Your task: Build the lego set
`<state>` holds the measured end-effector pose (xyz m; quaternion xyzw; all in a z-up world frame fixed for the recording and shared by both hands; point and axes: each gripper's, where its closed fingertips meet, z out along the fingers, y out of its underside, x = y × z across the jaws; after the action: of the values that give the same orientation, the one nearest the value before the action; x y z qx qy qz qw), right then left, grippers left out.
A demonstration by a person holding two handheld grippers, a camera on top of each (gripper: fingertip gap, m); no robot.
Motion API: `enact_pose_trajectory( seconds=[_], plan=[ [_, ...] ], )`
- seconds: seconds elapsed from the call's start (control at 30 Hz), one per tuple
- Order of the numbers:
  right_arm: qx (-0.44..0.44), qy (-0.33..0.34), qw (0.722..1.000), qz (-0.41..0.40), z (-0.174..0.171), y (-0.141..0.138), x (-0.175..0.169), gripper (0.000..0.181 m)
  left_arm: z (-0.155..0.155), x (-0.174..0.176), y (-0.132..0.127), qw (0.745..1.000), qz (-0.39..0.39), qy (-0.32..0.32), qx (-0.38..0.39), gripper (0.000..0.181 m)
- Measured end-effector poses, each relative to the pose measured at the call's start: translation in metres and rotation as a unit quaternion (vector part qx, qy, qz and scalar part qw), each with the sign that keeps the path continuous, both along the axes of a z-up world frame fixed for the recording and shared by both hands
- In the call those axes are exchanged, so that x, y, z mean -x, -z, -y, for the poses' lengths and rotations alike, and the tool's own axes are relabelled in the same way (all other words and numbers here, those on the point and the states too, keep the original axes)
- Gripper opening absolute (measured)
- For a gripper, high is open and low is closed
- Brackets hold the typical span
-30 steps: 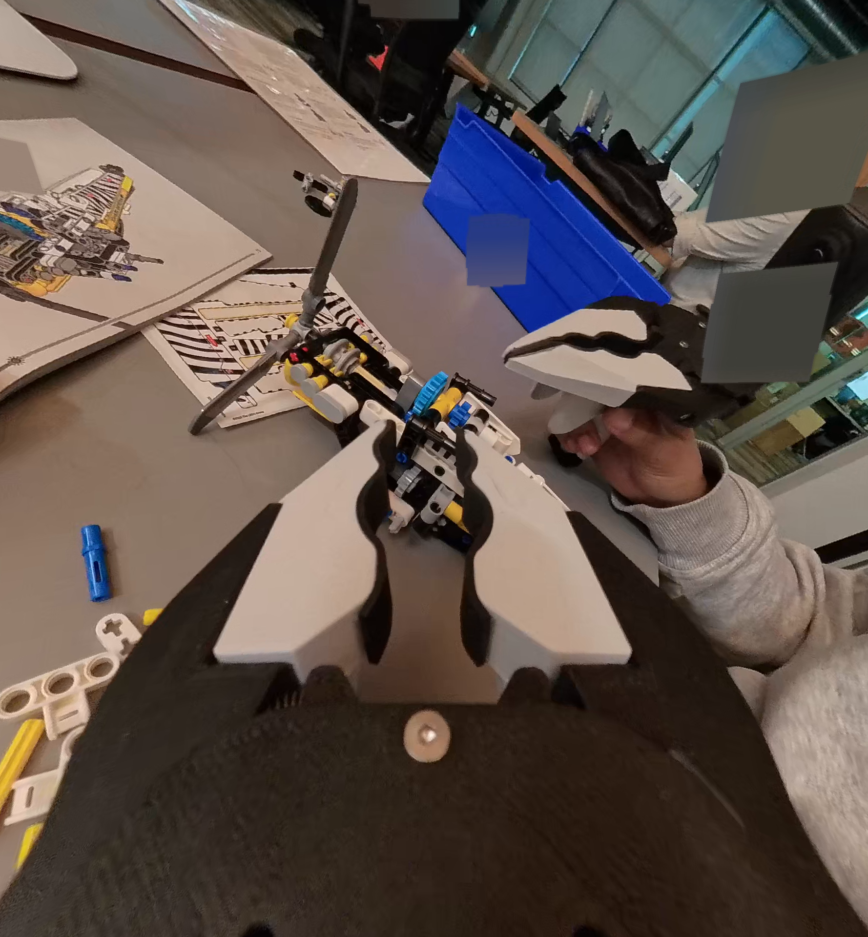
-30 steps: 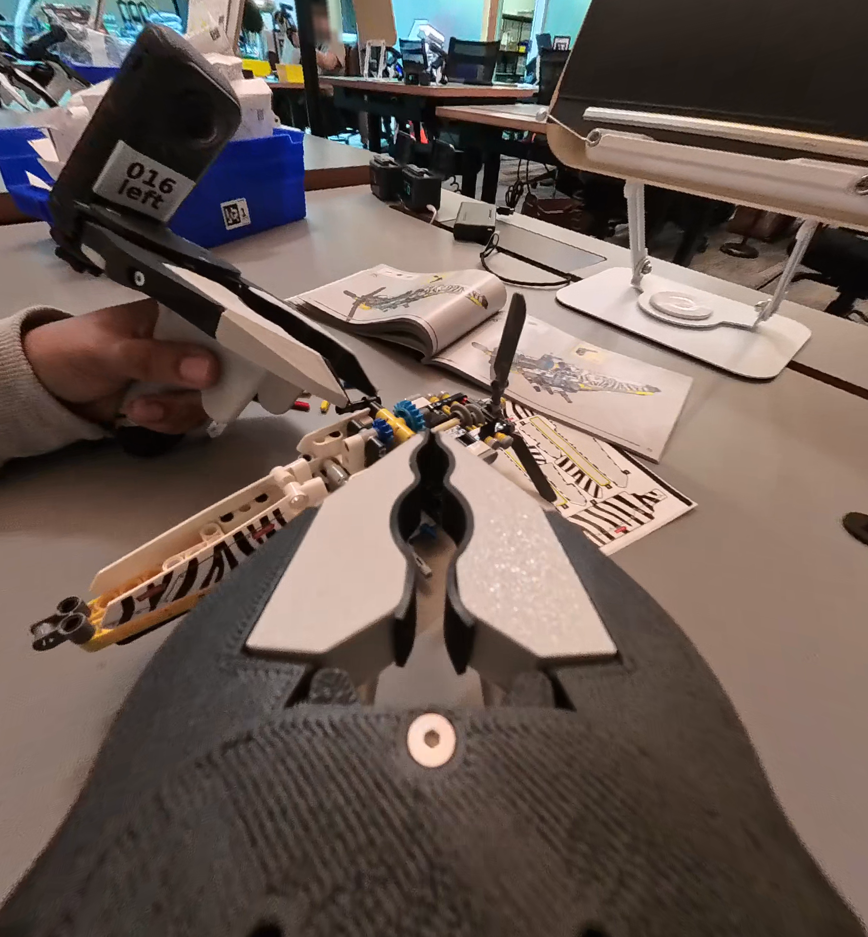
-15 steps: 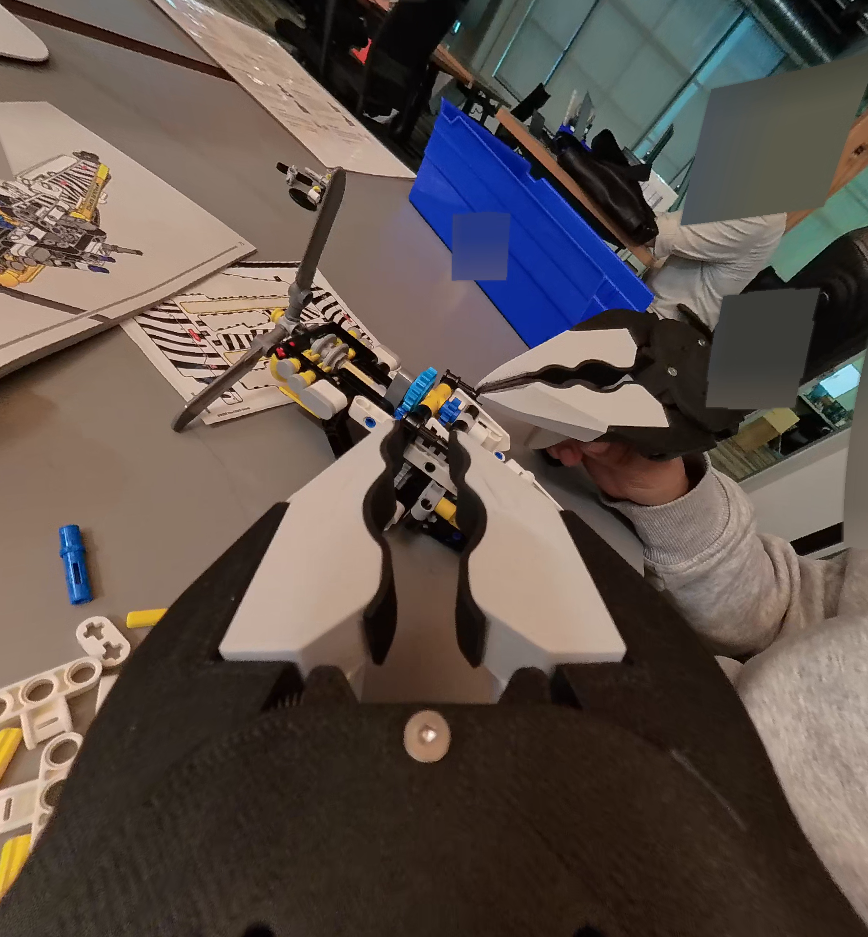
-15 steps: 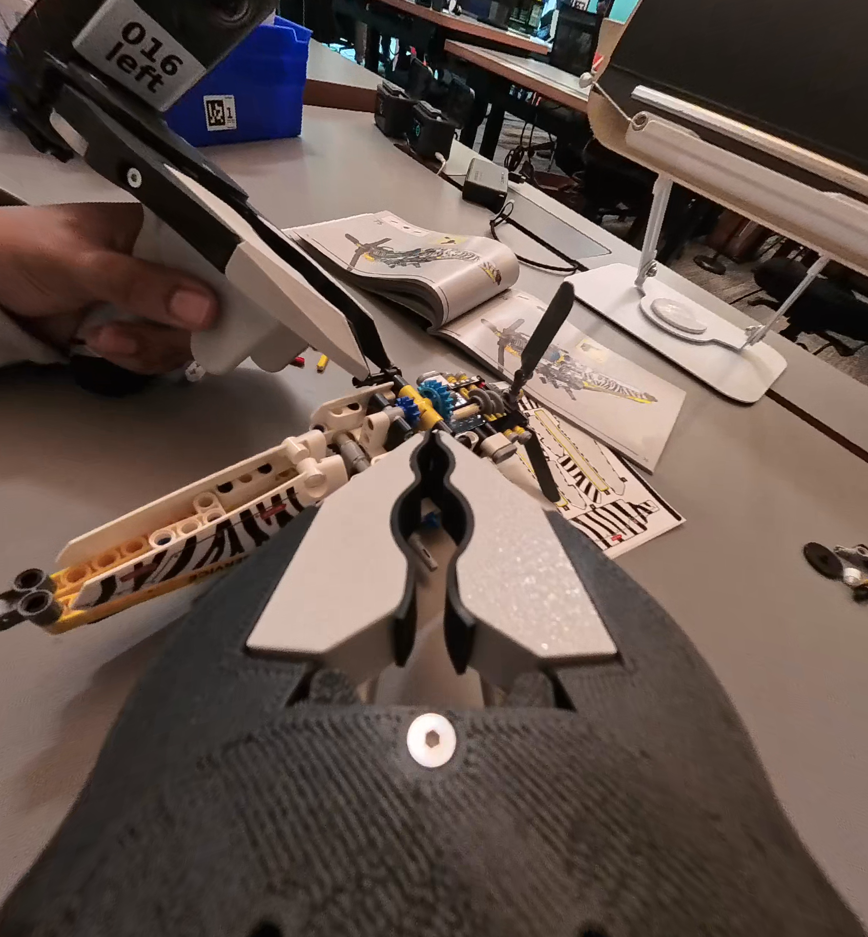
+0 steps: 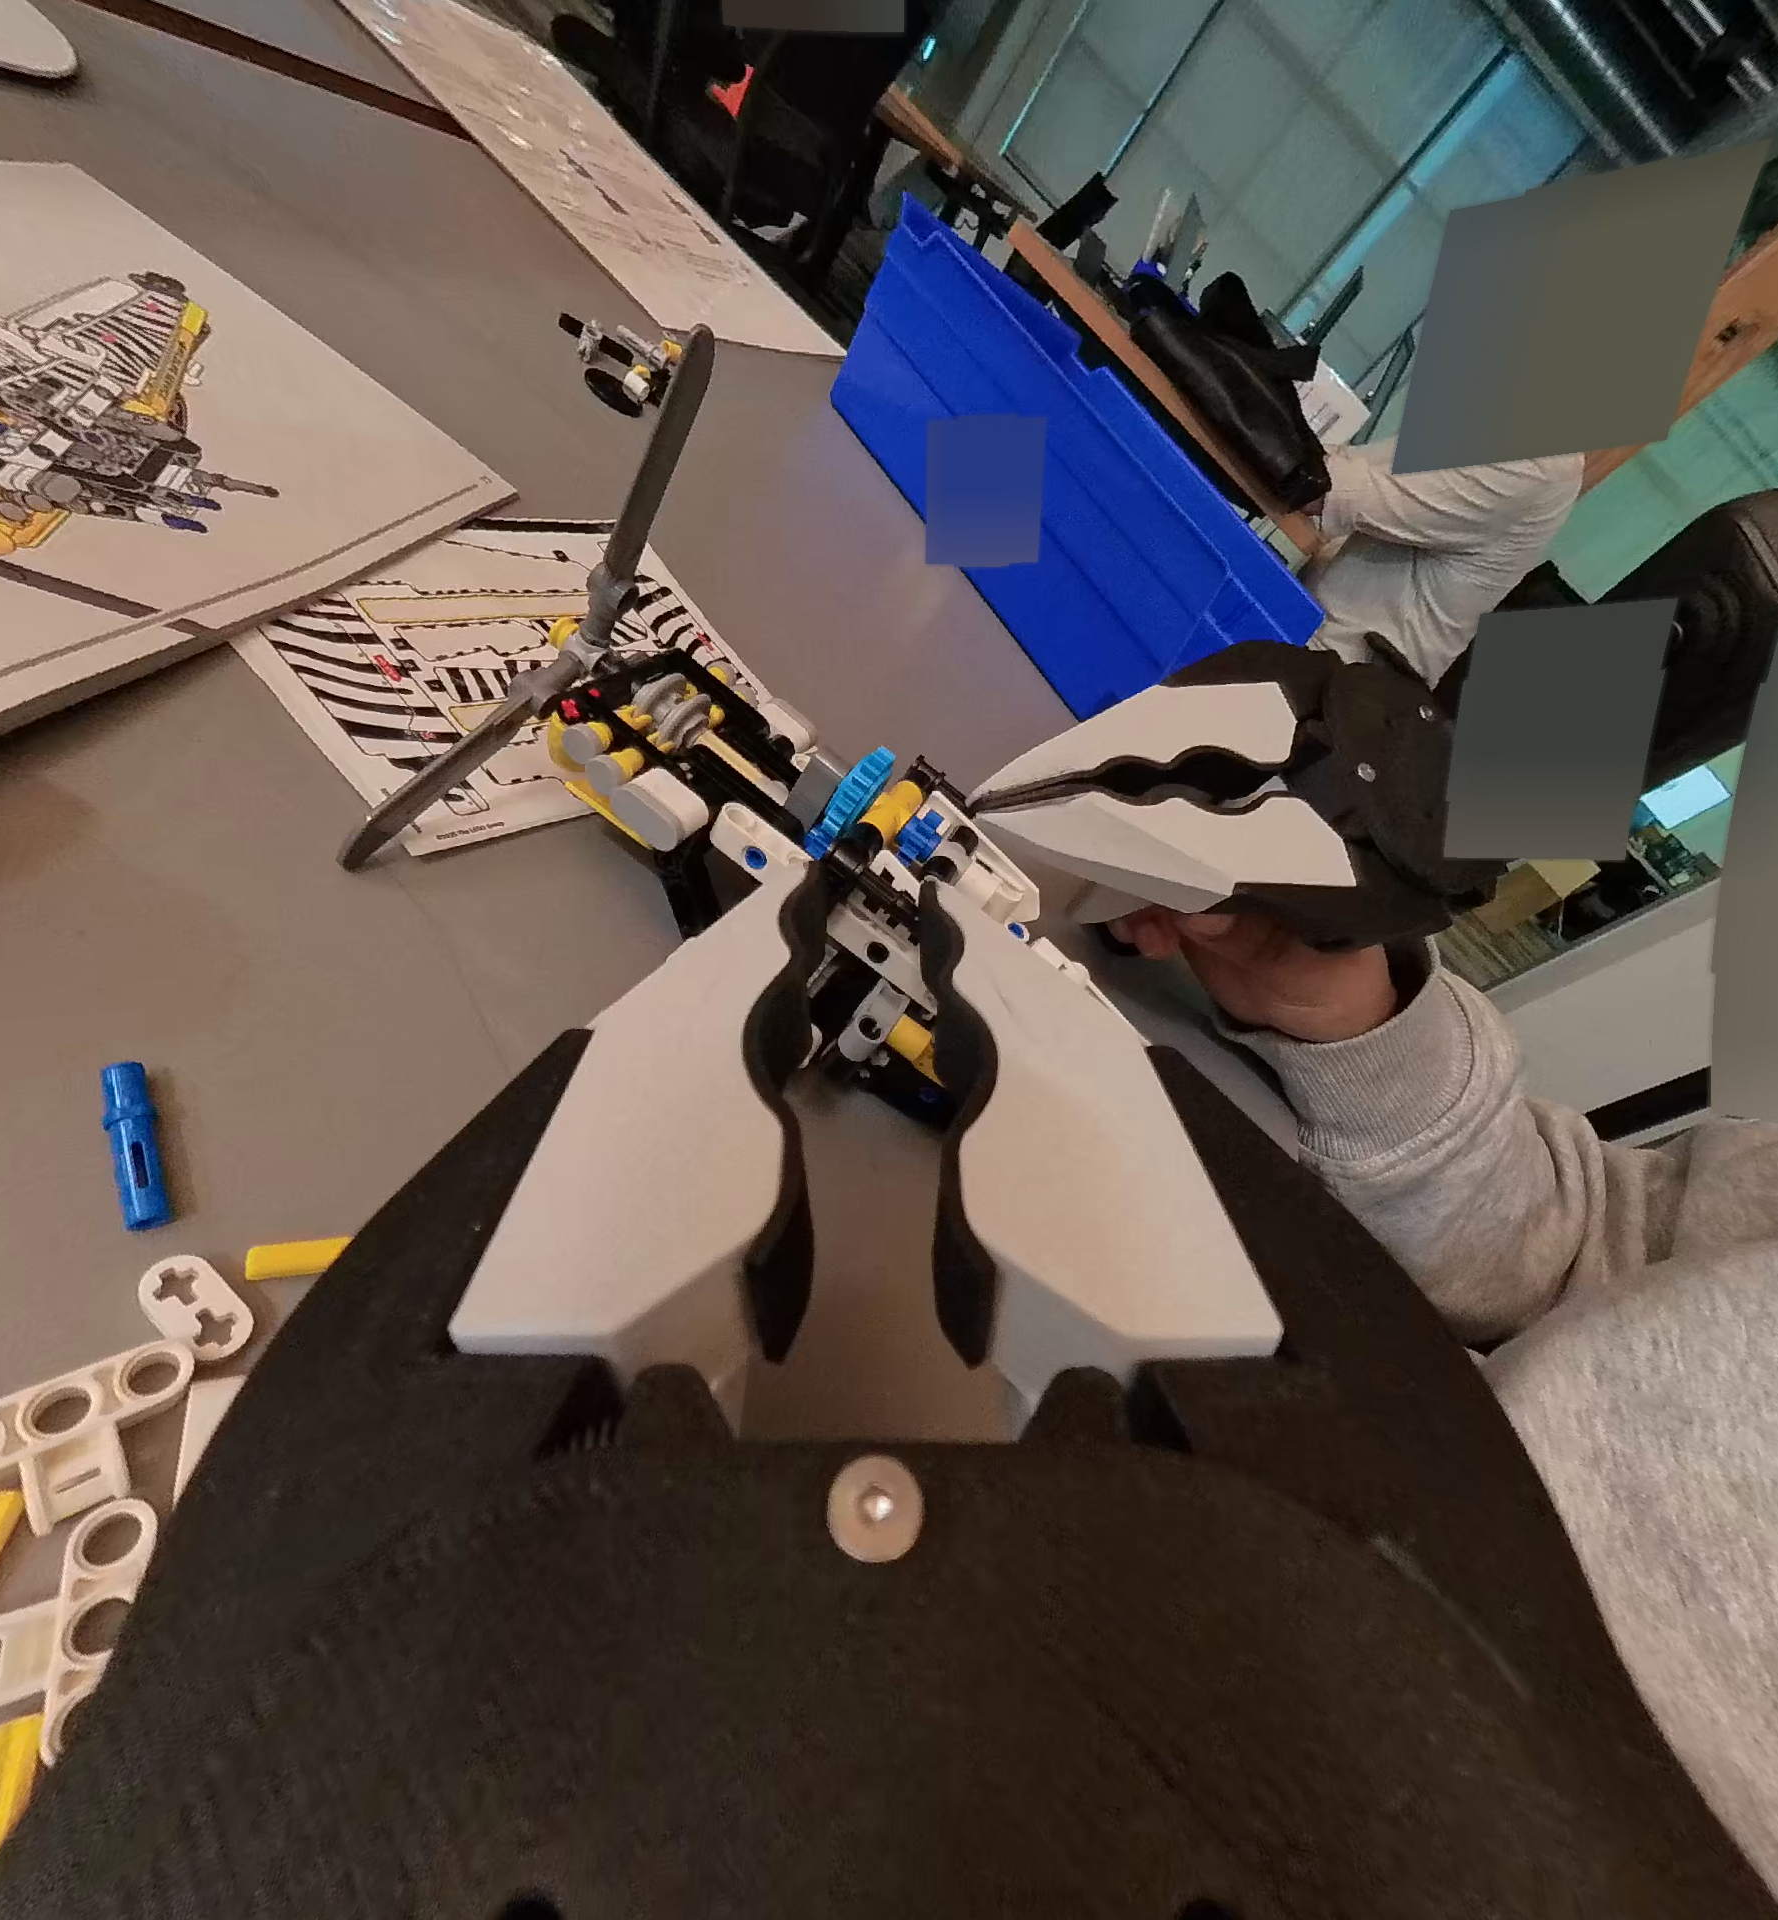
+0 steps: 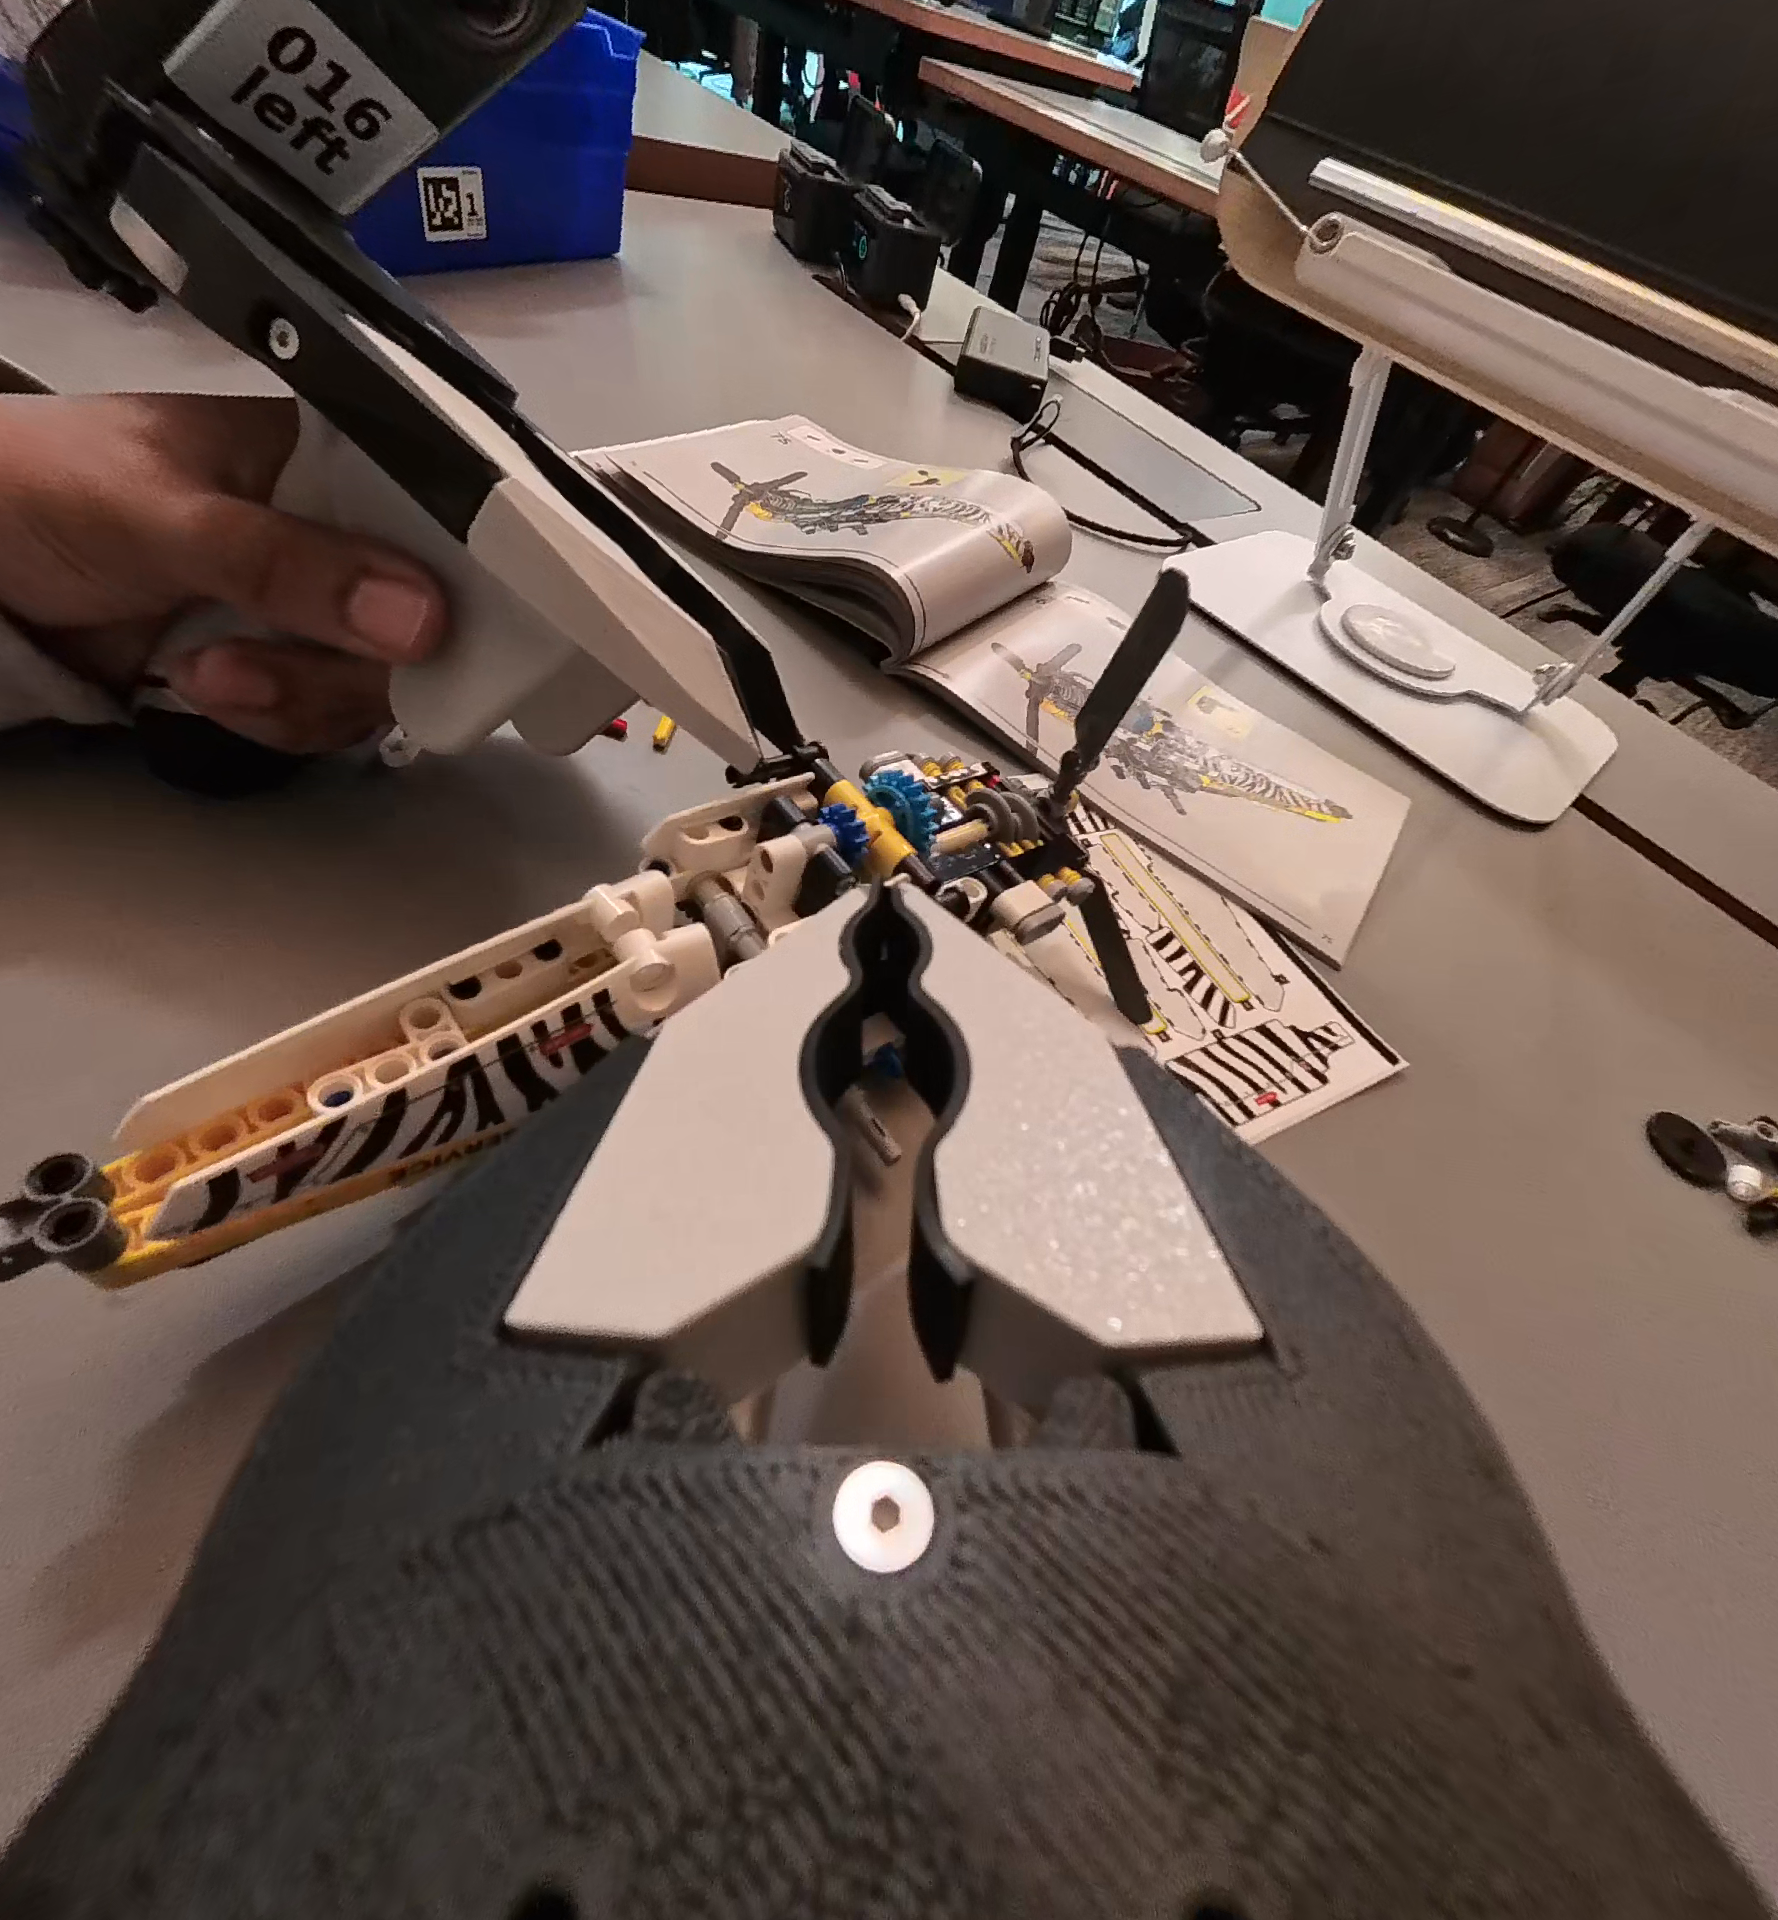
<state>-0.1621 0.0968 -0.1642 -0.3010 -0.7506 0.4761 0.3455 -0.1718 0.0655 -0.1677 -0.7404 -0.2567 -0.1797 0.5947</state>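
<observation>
While working at the gear section of the lego model [image 6: 511, 997], steadying with the left gripper [image 5: 869, 899]: narrowed around a black cross-piece on top of the body and seemingly pinching it, though hard to confirm real pad pressure from this angle. Closed tip to tip on the right gripper [image 6: 890, 899], apparently carrying nothing, nosed in against the white frame just beside the blue gear [image 5: 854, 795].

Lying lengthwise on the grey table [image 6: 1487, 1299], with the zebra-striped tail toward the right wrist camera and the dark propeller [image 5: 646, 499] standing up at the far end, partly over the sticker sheet [image 6: 1249, 1029]. Open instruction booklet [image 6: 864, 540] just beyond.

Judged as mid-build: seating or nudging a small part in the drivetrain behind the gear, not fetching a new piece.

Next, probably: press or adjust with the closed right tips while holding the body firm on the left, taking care not to lever the cross-piece off or knock the propeller. Then on to the loose white and yellow parts [image 5: 64, 1434] and the blue pin [image 5: 135, 1143], well apart to the left, with wider opening needed first.
</observation>
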Motion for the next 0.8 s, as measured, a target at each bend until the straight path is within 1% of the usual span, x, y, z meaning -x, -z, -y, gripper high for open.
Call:
enact_pose_trajectory(
  seconds=[0.3,0.5,0.7,0.8],
  plan=[
    [-0.008,0.004,1.000,-0.009,-0.001,-0.001,-0.001,0.000,0.000,0.000,0.000,1.000,0.002,0.001,0.000,0.015],
    [0.000,0.024,0.999,-0.048,-0.009,-0.011,0.000,0.000,0.000,0.000,0.000,1.000,0.002,0.001,0.000,0.016],
    [-0.030,0.029,0.999,-0.032,-0.006,-0.002,0.004,0.000,-0.001,-0.001,0.000,1.000,-0.010,0.001,0.005,0.014],
    [-0.037,0.026,0.998,-0.034,-0.004,-0.001,0.003,0.000,-0.001,-0.001,0.001,1.000,-0.004,0.003,0.004,0.014]
  ],
)
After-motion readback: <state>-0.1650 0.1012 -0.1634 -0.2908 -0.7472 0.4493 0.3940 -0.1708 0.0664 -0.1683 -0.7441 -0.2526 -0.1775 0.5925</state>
